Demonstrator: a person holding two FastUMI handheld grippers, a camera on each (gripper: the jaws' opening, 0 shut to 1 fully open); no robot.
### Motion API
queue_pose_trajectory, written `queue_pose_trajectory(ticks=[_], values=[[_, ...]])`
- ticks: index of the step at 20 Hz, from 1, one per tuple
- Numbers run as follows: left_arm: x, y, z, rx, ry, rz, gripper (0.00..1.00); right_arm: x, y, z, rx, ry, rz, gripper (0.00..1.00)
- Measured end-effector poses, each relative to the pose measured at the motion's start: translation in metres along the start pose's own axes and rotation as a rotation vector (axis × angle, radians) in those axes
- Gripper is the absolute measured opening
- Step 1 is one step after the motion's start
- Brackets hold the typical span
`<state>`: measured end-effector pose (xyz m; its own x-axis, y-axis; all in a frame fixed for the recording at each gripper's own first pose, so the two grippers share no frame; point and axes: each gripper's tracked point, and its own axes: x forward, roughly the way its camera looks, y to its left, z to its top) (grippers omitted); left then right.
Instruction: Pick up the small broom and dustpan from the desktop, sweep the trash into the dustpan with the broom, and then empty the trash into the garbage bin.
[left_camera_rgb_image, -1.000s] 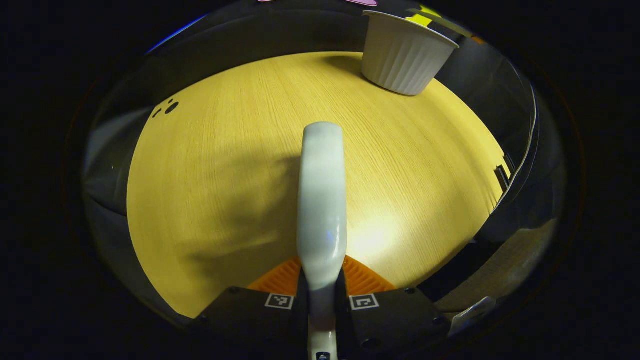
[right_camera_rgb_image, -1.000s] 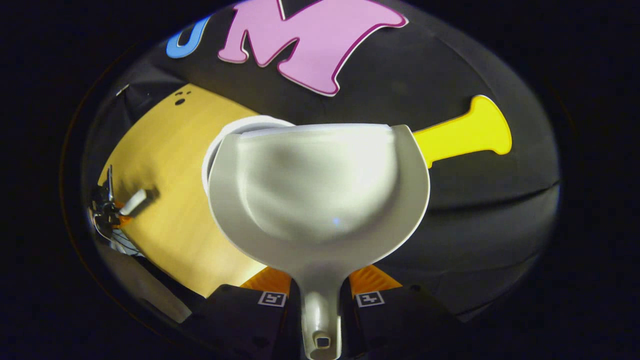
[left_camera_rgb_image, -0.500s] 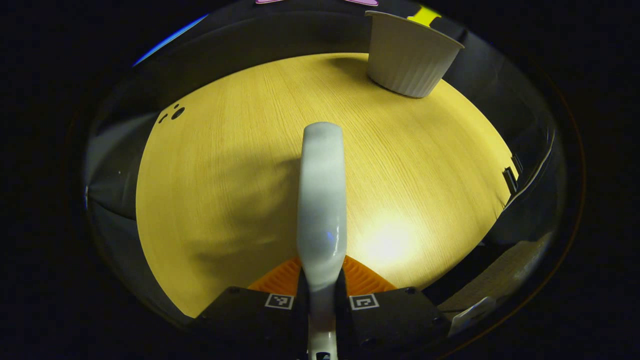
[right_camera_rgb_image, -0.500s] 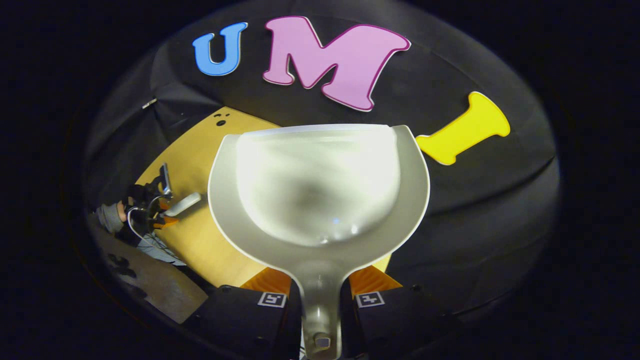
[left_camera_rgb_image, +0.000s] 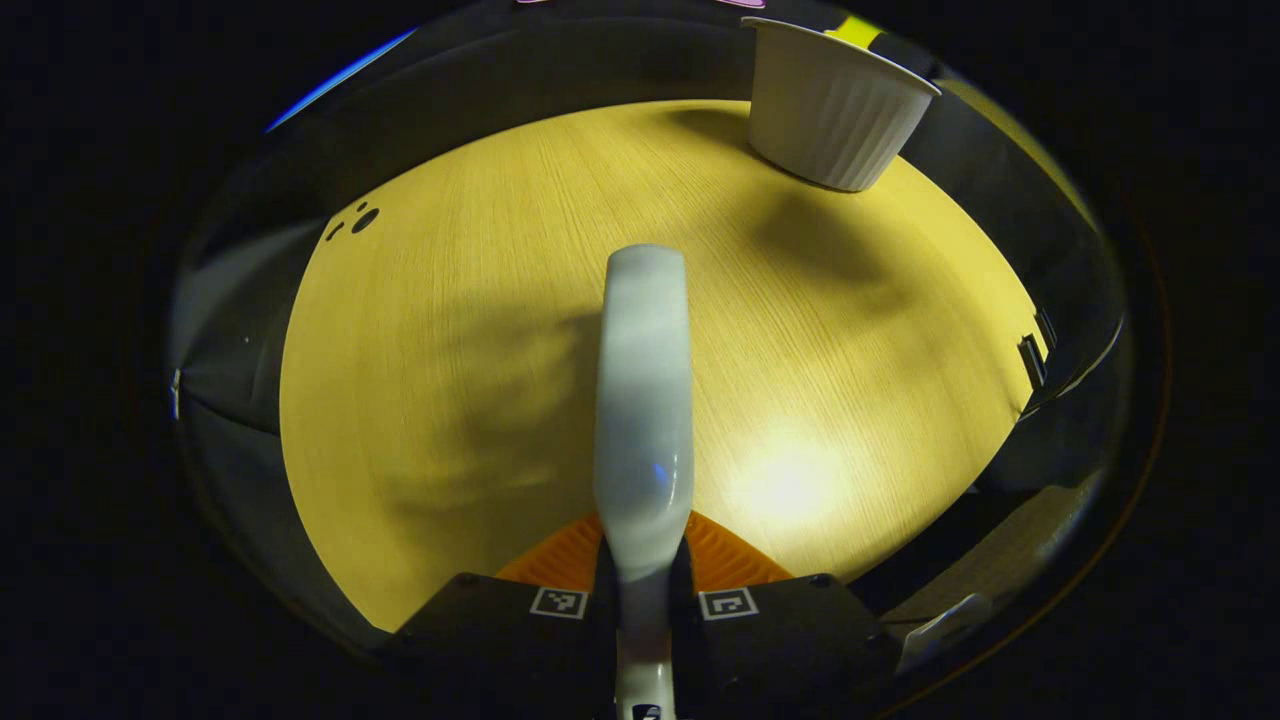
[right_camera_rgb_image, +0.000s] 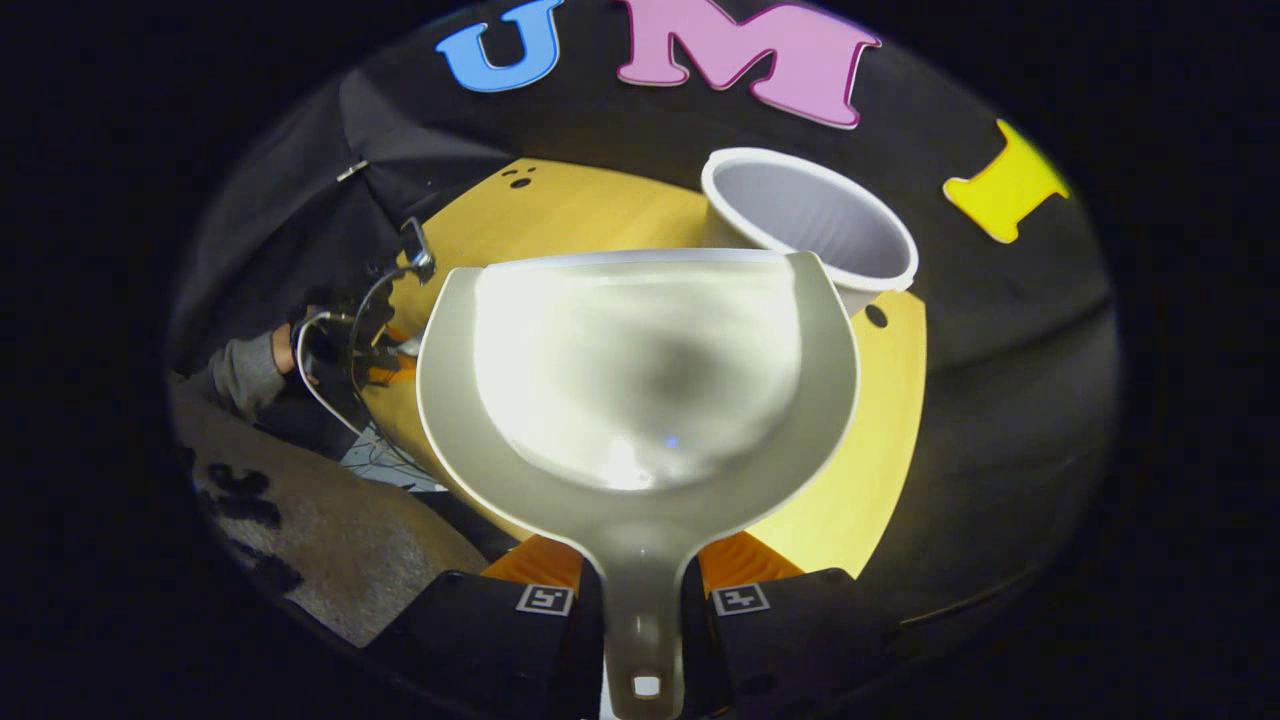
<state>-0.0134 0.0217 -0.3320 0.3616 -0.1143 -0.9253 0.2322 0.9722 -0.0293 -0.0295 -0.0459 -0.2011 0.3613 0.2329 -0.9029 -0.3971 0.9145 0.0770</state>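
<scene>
My left tongs (left_camera_rgb_image: 645, 590) are clamped on the handle of the small broom (left_camera_rgb_image: 644, 400), which runs straight out ahead of me above the desk (left_camera_rgb_image: 450, 330). In the left gripper view the broom shows as a pale, rounded bar, and I cannot make out its bristles. Its shadow lies on the wood to the left of it. The garbage bin (left_camera_rgb_image: 835, 105), a white ribbed tub, stands upright on the far right part of the desk, well apart from the broom.

My right tongs (right_camera_rgb_image: 643, 600) are clamped on the stem of the dustpan (right_camera_rgb_image: 640, 390), both fingers pressing its narrow handle. In the right gripper view the pan's open scoop faces the camera; its hollow looks bare and glossy, and I see no trash in it. The garbage bin (right_camera_rgb_image: 810, 225) sits just beyond the pan's far right corner, its open mouth tilted toward me, and I cannot tell what is inside. The pan's far edge is near the bin's rim but not over its mouth.

To the left of the pan, farther off, I see my left tongs (right_camera_rgb_image: 385, 345) with their cables at the desk's edge (right_camera_rgb_image: 860, 470), held by a hand (right_camera_rgb_image: 300, 350) in a grey sleeve (right_camera_rgb_image: 245, 370).
</scene>
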Motion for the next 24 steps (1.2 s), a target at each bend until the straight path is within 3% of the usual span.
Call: queue_pose_trajectory(ticks=[5, 13, 24], values=[[0.000, 0.003, -0.001, 0.020, 0.015, 0.022, 0.24, 0.066, 0.025, -0.045, 0.042, 0.082, 0.010, 0.37], [0.001, 0.005, 0.000, 0.025, 0.008, 0.050, 0.26, 0.141, 0.044, -0.064, 0.074, 0.092, 0.026, 0.35], [0.000, 0.013, 0.002, 0.075, 0.017, 0.060, 0.24, 0.172, 0.057, -0.079, 0.063, 0.108, 0.003, 0.36]])
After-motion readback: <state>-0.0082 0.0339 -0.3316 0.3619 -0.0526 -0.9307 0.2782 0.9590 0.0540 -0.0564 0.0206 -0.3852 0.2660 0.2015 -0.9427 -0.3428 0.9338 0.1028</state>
